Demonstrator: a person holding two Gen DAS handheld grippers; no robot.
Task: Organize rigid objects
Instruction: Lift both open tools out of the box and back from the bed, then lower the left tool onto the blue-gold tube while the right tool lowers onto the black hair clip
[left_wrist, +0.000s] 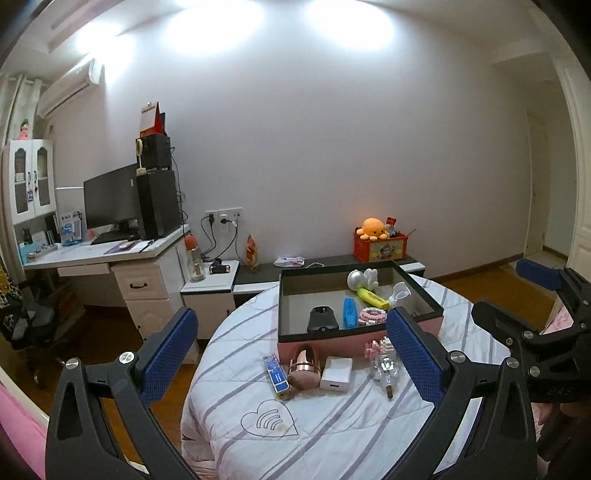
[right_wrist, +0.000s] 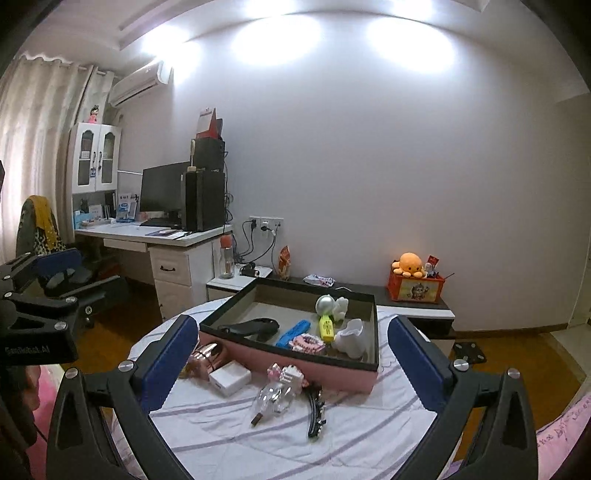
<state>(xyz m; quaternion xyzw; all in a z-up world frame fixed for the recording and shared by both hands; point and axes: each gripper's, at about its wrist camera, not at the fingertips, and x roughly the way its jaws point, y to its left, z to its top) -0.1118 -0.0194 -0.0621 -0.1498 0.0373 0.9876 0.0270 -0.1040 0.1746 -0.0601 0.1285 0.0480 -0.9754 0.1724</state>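
**A:** Left wrist view: my left gripper (left_wrist: 291, 343) has its blue-padded fingers (left_wrist: 170, 343) spread wide, nothing between the pads. It hovers above the round table with the white striped cloth (left_wrist: 332, 435). Yours?

**B:** Right wrist view: my right gripper (right_wrist: 291, 350) is as wide as it goes, also empty. I see your gripper at my left edge.

**A:** Where's the stuff?

**B:** The pink shallow box with the black rim (right_wrist: 258, 354) sits at the far side of the table. Inside it I see a black flat device (right_wrist: 251, 326), a blue marker (right_wrist: 293, 332), a yellow highlighter (right_wrist: 325, 326), a pink-and-white block piece (right_wrist: 306, 342), a white plastic cup-shaped thing (right_wrist: 351, 338) and a silver-headed white figurine (right_wrist: 330, 304).

**A:** Outside the box, just in front of its near wall, I have a blue flat stick (left_wrist: 275, 373), a rose-gold metal cylinder on its side (left_wrist: 304, 369), a white square charger (left_wrist: 336, 373), a clear glass bottle (left_wrist: 386, 371) and a pink-and-white block toy (left_wrist: 380, 345).

**B:** Plus a black hair clip (right_wrist: 316, 411), beside the bottle.
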